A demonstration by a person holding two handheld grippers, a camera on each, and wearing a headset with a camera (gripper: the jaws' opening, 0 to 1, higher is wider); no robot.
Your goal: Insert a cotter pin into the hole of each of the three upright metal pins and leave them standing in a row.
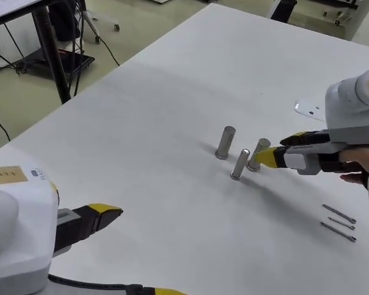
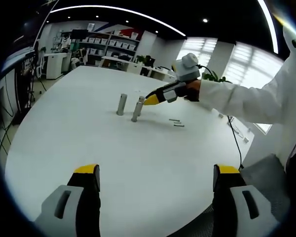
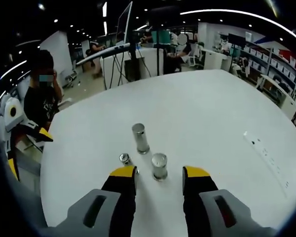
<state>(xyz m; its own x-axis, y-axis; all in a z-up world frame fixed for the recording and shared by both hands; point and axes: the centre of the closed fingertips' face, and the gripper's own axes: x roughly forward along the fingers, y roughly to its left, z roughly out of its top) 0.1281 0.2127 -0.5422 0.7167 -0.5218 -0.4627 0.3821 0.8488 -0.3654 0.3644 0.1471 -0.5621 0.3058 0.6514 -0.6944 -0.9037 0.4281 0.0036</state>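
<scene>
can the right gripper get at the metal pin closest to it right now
Probably yes: the right gripper is open, with the nearest metal pin just ahead of its jaws. A second pin stands close beside one jaw and might get bumped.

The upright pins (image 1: 240,164) are grey metal with a satin sheen; the cotter pins (image 1: 339,222), thin dull metal. The table (image 1: 141,110) is smooth, matt white. The right gripper (image 1: 265,157) has a glossy white plastic shell.

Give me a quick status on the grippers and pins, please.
Left gripper open, idle. Right gripper open at the nearest metal pin. Cotter pins loose on the table, none inserted. Nothing in the way.
</scene>
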